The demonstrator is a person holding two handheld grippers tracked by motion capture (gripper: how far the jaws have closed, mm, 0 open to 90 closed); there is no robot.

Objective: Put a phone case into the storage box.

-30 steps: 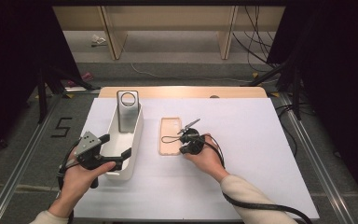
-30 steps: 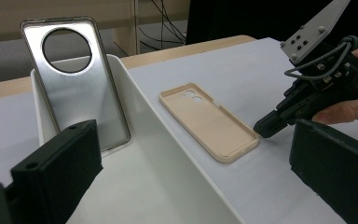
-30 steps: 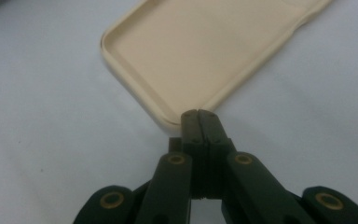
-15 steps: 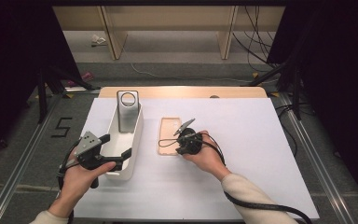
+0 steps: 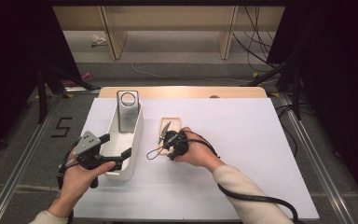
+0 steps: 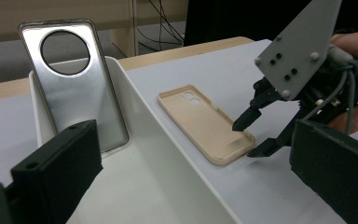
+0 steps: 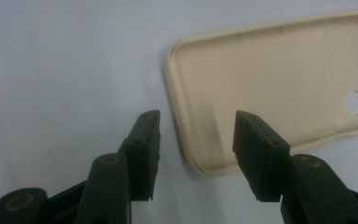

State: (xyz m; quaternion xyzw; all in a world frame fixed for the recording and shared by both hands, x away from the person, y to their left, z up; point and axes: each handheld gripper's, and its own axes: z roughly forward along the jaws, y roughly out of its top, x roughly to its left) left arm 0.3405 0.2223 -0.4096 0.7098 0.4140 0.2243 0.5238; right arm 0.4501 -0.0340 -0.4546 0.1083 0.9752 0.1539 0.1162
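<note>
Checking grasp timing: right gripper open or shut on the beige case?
Open. The right gripper has its jaws apart, straddling the near rim of the beige phone case, which lies flat on the table, not yet pinched.

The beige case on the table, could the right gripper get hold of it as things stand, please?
Probably yes. The right gripper is open, its jaws straddling the near rim of the beige case, one inside and one outside. Nothing lies between them, and the left gripper is over at the white bin.

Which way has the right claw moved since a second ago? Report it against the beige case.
Yes. The right claw slid left across the near end of the beige case, toward the white tray; the case lies where it was.
</note>
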